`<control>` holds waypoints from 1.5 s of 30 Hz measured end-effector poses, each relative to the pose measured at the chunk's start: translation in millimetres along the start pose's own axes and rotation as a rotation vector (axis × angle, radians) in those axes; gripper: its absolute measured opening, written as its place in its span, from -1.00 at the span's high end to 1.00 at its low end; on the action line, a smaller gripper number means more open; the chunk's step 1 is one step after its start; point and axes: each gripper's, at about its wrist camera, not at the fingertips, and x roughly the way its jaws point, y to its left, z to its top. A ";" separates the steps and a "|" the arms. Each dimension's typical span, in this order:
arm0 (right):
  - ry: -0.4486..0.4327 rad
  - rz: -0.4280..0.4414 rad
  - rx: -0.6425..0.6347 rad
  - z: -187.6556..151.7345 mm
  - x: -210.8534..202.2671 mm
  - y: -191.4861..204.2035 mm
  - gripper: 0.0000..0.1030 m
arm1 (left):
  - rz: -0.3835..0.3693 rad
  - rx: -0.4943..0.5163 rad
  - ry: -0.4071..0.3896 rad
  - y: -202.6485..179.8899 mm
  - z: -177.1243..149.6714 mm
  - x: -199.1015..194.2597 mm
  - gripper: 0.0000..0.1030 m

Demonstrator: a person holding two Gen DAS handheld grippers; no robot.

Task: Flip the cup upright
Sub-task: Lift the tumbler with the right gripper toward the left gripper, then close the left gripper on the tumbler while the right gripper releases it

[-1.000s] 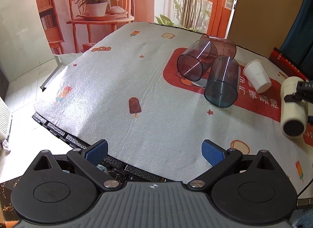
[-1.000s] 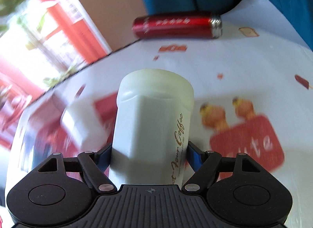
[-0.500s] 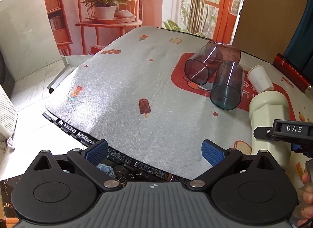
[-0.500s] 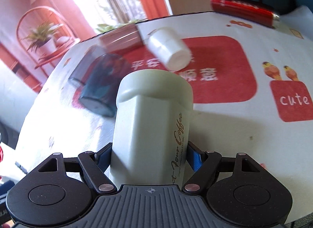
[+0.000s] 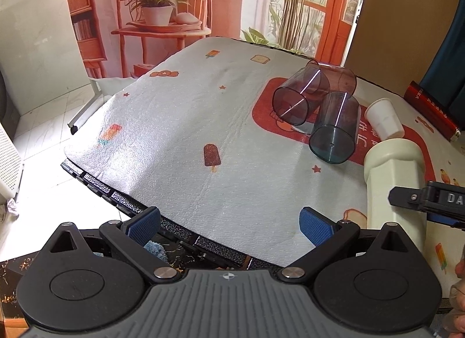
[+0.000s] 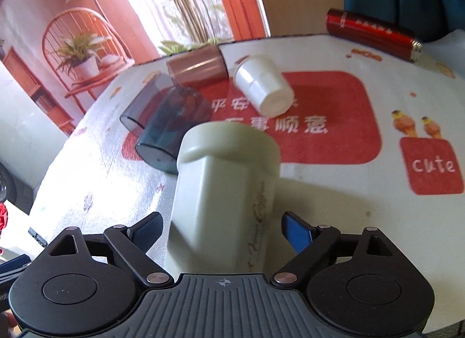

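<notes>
Cream ceramic coffee cup [image 6: 223, 192] stands upright beside dark blue tumbler [image 6: 171, 131]; right gripper [image 6: 222, 230] spread, releasing; withdrawal left.

cloth [image 6: 334, 198] on bench: "cute" in white on small red patch [image 6: 433, 165] | large red patch [image 6: 328, 117]: white Chinese characters, partly hidden | cream cup [image 6: 223, 201]: gold script down its side, blurred, unreadable | right gripper [image 5: 436, 201]: "DA", cut off | red bottle [image 6: 372, 34]: gold lettering, too small
</notes>
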 end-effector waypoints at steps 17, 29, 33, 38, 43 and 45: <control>-0.176 -0.169 0.179 -6.6 -68.7 -128.9 -0.78 | -0.277 0.161 0.070 -114.5 28.7 10.4 -0.99; -0.184 -0.256 0.159 -14.3 -55.1 -161.5 -0.77 | -0.257 0.246 0.127 -182.2 27.0 58.6 -0.99; -0.157 -0.247 0.162 -13.9 -42.2 -164.1 -0.77 | -0.245 0.271 0.150 -188.9 27.1 66.7 -0.99; -0.126 -0.256 0.112 -15.5 -28.9 -157.8 -0.77 | -0.237 0.280 0.176 -189.9 22.7 74.0 -0.99; -0.115 -0.265 0.080 -16.0 -22.7 -155.3 -0.77 | -0.220 0.286 0.197 -189.2 17.9 81.4 -0.98; -0.114 -0.270 0.068 -16.6 -21.7 -154.9 -0.77 | -0.213 0.293 0.199 -188.7 16.6 82.6 -0.98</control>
